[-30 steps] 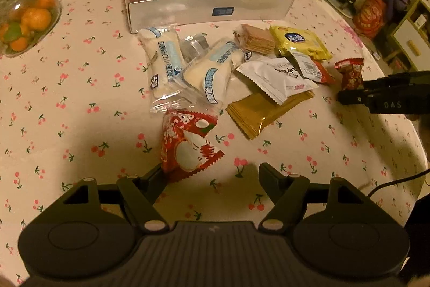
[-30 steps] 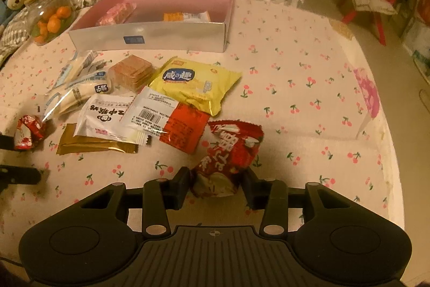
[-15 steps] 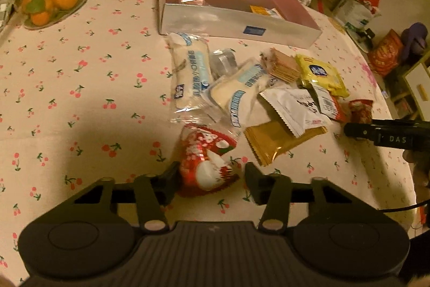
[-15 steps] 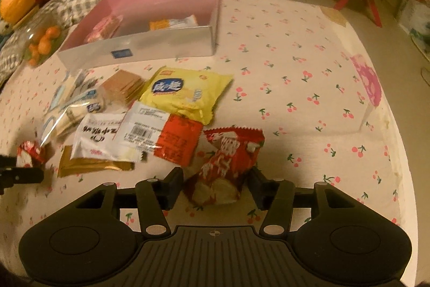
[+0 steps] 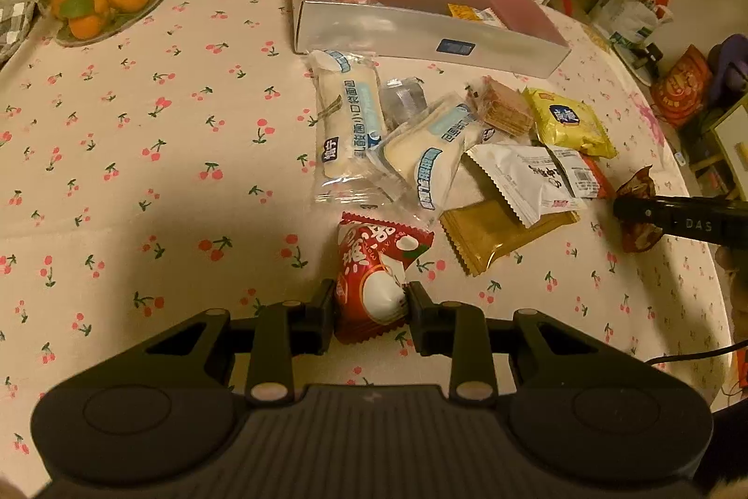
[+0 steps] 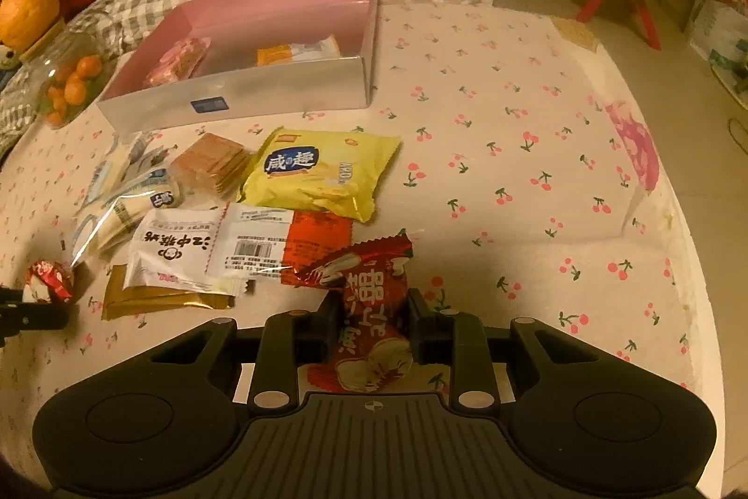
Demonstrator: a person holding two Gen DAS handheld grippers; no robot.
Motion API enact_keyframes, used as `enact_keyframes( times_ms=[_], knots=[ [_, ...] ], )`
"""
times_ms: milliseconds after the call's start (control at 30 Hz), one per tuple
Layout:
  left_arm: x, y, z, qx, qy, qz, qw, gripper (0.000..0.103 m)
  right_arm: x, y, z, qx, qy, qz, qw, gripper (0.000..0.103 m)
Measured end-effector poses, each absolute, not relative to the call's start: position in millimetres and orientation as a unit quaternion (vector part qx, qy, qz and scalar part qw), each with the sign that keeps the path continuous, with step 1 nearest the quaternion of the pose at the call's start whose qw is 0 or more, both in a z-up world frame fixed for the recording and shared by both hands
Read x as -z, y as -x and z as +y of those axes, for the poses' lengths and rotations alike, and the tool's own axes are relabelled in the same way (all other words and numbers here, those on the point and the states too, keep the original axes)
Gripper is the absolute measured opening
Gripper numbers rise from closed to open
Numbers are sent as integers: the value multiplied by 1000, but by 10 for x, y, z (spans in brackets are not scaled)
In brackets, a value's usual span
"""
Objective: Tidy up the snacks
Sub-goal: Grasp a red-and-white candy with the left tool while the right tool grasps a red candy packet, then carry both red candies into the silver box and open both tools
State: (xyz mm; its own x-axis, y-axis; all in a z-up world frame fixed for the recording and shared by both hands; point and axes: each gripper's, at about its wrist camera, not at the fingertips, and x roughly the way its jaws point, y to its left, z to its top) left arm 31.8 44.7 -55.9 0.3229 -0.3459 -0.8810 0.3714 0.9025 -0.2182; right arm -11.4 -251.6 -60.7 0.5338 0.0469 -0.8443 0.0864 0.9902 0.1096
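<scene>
Both grippers, left [image 5: 371, 312] and right [image 6: 372, 323], have closed in, jaws closing on red snack packets [image 5: 374, 274] [image 6: 369, 312]; next lift into pink box [image 5: 514, 43].

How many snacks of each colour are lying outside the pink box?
Red packets: 3
Blue-and-white bread packs: 2
Yellow packet: 1
White packet: 1
Gold packet: 1
Brown wafer pack: 1
Small clear wrapper: 1
Total: 10
</scene>
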Motion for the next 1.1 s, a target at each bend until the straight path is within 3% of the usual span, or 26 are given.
enact_keyframes(
  times_ms=[1100],
  knots=[
    [-25,-511,481,225,53,472,851,28,-78,-36,-2454,2,-109,410,906,27]
  ],
)
